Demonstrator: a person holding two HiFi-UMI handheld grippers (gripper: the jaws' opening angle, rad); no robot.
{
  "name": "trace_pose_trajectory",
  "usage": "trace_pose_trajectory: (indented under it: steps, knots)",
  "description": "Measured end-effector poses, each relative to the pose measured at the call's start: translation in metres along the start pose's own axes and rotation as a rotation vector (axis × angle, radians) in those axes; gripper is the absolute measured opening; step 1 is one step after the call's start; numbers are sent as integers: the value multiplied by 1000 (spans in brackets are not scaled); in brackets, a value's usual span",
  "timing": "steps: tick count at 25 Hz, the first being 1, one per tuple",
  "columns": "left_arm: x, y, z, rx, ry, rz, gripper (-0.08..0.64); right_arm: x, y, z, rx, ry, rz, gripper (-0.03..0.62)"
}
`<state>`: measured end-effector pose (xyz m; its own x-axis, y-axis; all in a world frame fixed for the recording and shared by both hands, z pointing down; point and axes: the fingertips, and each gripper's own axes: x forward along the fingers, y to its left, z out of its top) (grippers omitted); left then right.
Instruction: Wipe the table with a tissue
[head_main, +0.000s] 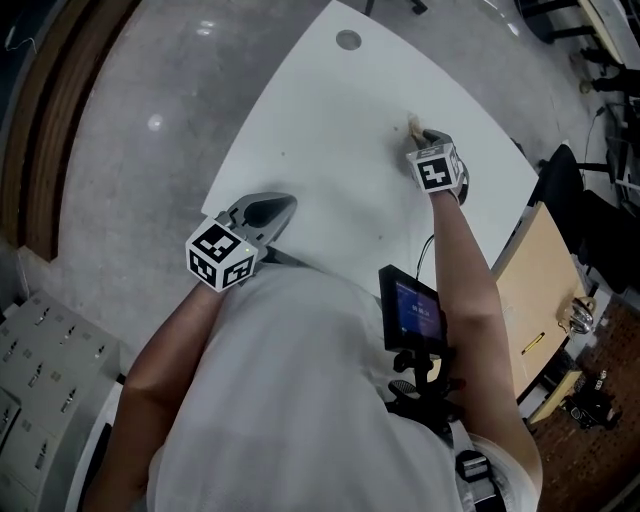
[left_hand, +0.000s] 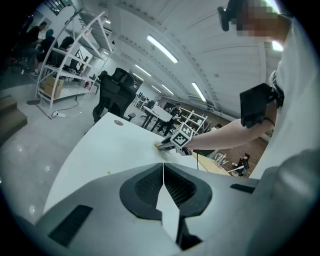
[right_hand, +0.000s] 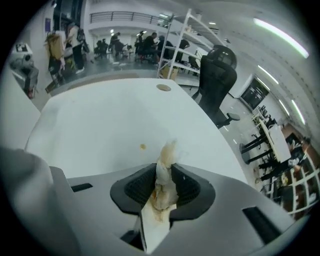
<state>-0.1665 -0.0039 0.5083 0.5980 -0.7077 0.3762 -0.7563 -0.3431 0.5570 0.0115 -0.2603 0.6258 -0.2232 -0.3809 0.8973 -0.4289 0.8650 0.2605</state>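
Note:
A crumpled white tissue (right_hand: 164, 177), stained brown, sticks up from between the fingers of my right gripper (right_hand: 165, 170), which is shut on it. In the head view that gripper (head_main: 425, 137) points down at the far right part of the white table (head_main: 320, 120), with the tissue (head_main: 414, 126) at its tip on the surface. A small brown spot (right_hand: 143, 147) lies on the table (right_hand: 100, 120) just ahead of it. My left gripper (head_main: 283, 203) hovers over the table's near left edge, jaws shut on nothing (left_hand: 163, 172). The left gripper view shows the right gripper (left_hand: 167, 145) across the table.
A round grommet hole (head_main: 348, 40) sits at the table's far end. A black office chair (right_hand: 220, 75) stands beyond the far right edge. A wooden desk (head_main: 545, 270) adjoins on the right. A small screen (head_main: 410, 310) hangs at the person's chest. A yellow speck (left_hand: 109, 173) lies near the left gripper.

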Motion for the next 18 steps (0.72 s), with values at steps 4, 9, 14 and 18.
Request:
trace_pose_trajectory:
  steps: [4,9,14,18]
  knots:
    - [-5,3,-5,-10,8,-4,9,0,6,5,-104,73,-57,92]
    - [-9,3,-7,-8,10,-25,8,3,29,25,-103,84,-19,91]
    - [-19,13,-7,1,21,-42,9,4,60,49,-69,34,24,89]
    - [-23,20,-4,15,31,-63,8,0,93,64,-121,-30,94,89]
